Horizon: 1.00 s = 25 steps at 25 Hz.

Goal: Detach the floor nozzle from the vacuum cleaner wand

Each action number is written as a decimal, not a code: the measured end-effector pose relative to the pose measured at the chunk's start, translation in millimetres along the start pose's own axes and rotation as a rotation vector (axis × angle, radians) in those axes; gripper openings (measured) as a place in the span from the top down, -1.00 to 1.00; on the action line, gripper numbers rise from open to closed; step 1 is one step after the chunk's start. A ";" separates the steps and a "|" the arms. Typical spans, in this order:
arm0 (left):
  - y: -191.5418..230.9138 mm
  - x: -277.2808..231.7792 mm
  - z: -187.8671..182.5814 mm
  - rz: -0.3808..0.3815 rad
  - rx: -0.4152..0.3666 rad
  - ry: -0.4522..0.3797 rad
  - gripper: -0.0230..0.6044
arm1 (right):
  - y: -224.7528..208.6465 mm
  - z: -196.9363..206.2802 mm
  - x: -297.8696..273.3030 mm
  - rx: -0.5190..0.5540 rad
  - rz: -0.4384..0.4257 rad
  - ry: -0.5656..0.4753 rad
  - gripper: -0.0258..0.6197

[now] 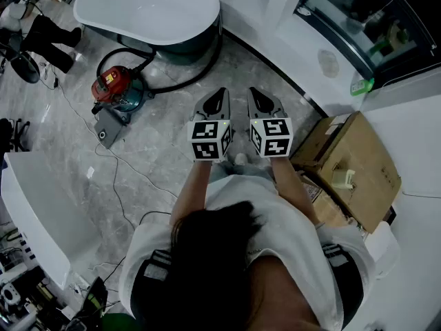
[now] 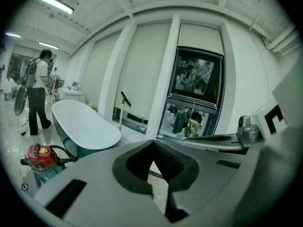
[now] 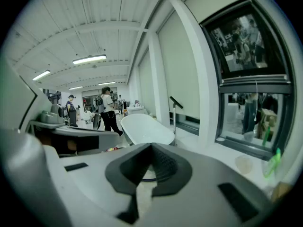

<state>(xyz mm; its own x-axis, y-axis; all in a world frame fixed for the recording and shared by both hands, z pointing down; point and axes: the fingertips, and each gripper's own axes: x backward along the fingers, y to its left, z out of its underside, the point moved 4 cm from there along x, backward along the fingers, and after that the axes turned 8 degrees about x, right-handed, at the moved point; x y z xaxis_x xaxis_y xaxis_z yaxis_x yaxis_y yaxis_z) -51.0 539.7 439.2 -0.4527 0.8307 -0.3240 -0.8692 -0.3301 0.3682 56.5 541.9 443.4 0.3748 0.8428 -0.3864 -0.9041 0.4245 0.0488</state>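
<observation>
My left tool (image 1: 222,92) and right tool (image 1: 254,92) are both closed tight on nothing, side by side before me. The red vacuum cleaner (image 1: 114,87) sits on the floor well apart to my left, by the bathtub (image 1: 148,9), with its grey floor nozzle (image 1: 109,126) just beside it

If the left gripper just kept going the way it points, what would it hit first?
Most likely the bare grey floor ahead of the left gripper, before the white step by the wall; nothing stands between. Depth is hard to judge.
</observation>
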 end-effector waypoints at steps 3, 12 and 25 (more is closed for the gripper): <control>3.1 1.6 0.1 0.010 -0.013 0.007 0.91 | 4.7 -1.6 -3.2 0.005 -0.001 0.003 0.87; 14.6 2.5 -3.6 0.013 0.001 0.001 0.91 | 14.6 -1.2 -10.0 -0.026 0.005 0.012 0.87; 45.5 -0.2 -14.0 0.024 0.050 0.009 0.91 | 31.6 -10.3 -35.4 -0.011 0.024 0.012 0.87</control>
<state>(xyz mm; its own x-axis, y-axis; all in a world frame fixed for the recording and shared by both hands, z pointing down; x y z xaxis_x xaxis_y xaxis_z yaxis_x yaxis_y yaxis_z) -93.2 518.2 443.8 -0.4754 0.8186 -0.3224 -0.8472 -0.3271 0.4186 12.6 522.0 449.1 0.3506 0.8483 -0.3967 -0.9149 0.4008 0.0484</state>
